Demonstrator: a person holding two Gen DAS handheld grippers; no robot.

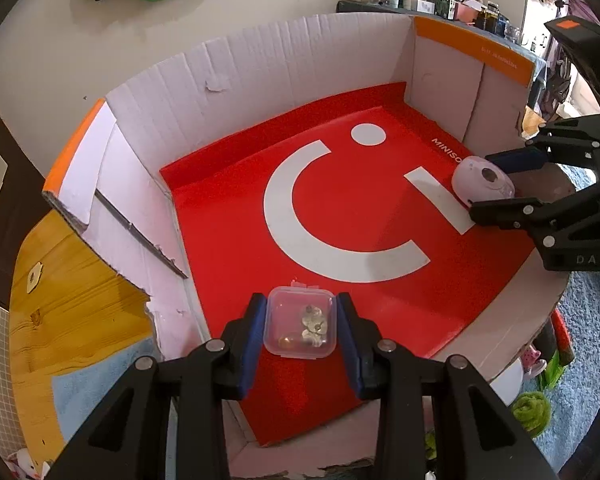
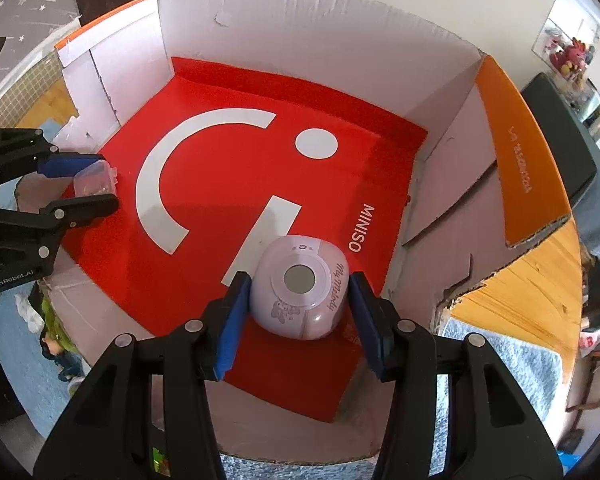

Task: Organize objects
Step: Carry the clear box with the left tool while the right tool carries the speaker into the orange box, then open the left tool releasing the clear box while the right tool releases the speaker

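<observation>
The left gripper [image 1: 300, 326] reaches toward 12 o'clock, fingers parted; the right gripper [image 2: 298, 304] likewise, fingers parted, at the left's 3 o'clock.

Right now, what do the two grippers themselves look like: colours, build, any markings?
Both are matte black linkage frames with silver pivot rivets and flat blue finger pads. The left gripper carries white "GenRobot.AI" lettering on its body, readable in the right wrist view. The right gripper shows "DAS" embossed on its body and an orange square on top in the left wrist view. No cables or sleeves are visible.
</observation>
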